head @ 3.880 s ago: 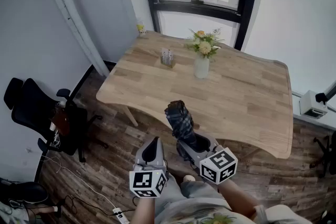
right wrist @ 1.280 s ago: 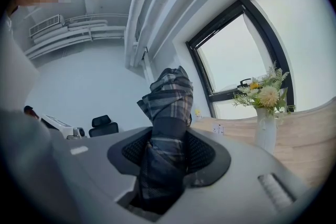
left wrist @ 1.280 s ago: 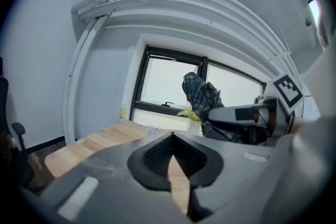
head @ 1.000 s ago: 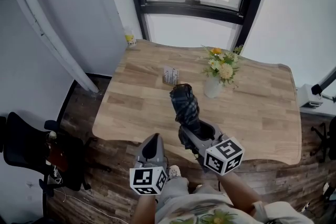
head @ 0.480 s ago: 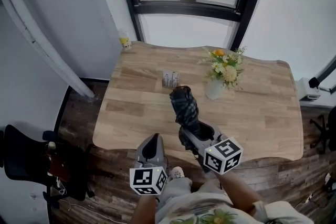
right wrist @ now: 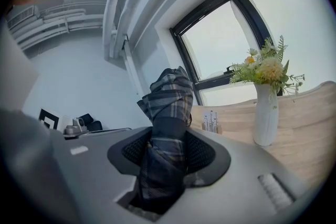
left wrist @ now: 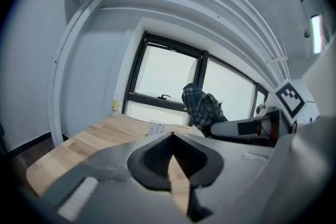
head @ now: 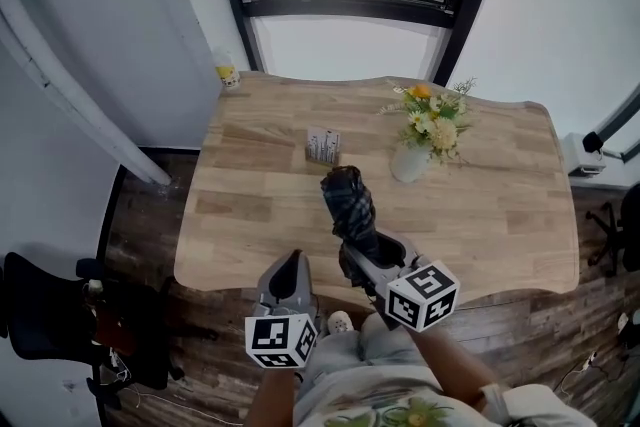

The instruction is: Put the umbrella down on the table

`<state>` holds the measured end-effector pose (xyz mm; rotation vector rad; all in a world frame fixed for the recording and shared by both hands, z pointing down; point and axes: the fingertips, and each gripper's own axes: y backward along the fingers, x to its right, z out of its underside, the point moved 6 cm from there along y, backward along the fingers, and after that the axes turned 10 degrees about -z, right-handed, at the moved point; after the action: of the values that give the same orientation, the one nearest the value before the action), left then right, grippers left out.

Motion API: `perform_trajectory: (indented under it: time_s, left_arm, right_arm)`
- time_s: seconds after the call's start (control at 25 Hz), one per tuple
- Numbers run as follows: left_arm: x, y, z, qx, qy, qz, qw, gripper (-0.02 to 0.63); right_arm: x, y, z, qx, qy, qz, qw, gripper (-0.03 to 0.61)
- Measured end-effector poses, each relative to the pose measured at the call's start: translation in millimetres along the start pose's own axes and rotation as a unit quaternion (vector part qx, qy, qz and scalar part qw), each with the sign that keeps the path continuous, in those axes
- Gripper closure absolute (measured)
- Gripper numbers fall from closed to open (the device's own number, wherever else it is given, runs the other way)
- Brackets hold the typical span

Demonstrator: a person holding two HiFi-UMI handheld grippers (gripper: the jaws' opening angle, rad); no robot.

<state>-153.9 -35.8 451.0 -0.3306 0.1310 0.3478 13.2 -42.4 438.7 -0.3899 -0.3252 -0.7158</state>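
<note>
Currently the right gripper (head: 368,253) clamps the folded plaid umbrella (head: 349,199), which juts forward from its jaws above the table (head: 250,215). Left gripper (head: 291,265), just beside: jaws together, nothing between.

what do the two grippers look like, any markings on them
Both the left gripper and the right gripper are smooth grey shells with dark ribbed pads inside. Each carries a white cube printed with black square markers. The person wears a pale floral-print top.
</note>
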Motion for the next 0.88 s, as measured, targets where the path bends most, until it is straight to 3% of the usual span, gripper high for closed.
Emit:
perform_trajectory:
  time_s: [0.88]
  left_arm:
    - [3, -31, -2, -0.013, 0.014, -0.020, 0.9996, 0.609]
  right_arm:
    - [31, -20, 10, -0.056, -0.009, -0.015, 0.998, 0.399]
